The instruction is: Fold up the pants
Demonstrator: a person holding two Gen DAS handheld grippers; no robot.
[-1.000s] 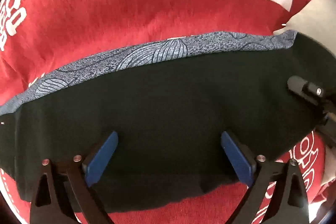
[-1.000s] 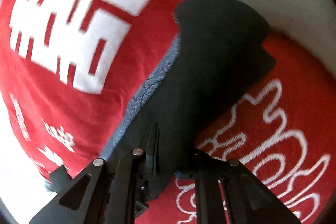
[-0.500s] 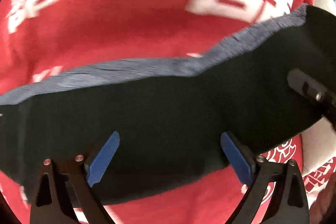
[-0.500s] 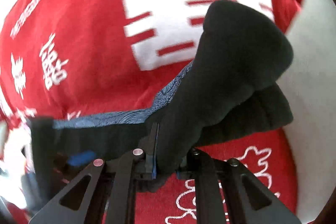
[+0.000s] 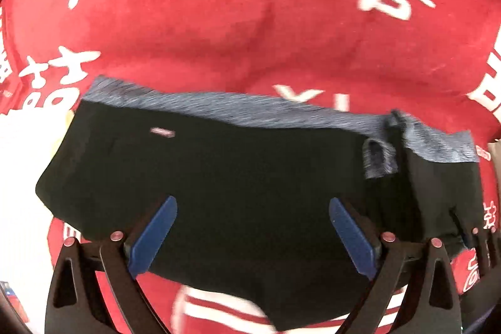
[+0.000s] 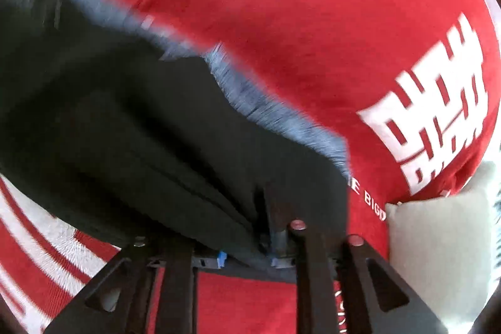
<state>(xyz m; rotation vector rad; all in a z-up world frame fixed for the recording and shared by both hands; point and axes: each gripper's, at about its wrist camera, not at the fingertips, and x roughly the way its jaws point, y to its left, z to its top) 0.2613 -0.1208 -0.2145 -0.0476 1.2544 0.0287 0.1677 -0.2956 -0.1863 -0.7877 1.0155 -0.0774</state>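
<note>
Since the earlier pictures, the pants have slid across the red cloth and now lie flat, folded into a short dark block with a gray-blue band along the far edge. The left gripper hangs over the middle of them with its blue pads spread wide and gripping nothing. The right gripper is at the pants' right end, and its jaws are opening with the dark fabric between them, so I think it is letting go. The fold looks nearly done. Next, the right gripper needs to pull away without dragging the end, and the band corner may need smoothing. The left view shows the whole block, a small tag and a loop near the right end. The right view shows the stacked layers from the side and a pale pillow at the cloth's edge, well away from the pants.
</note>
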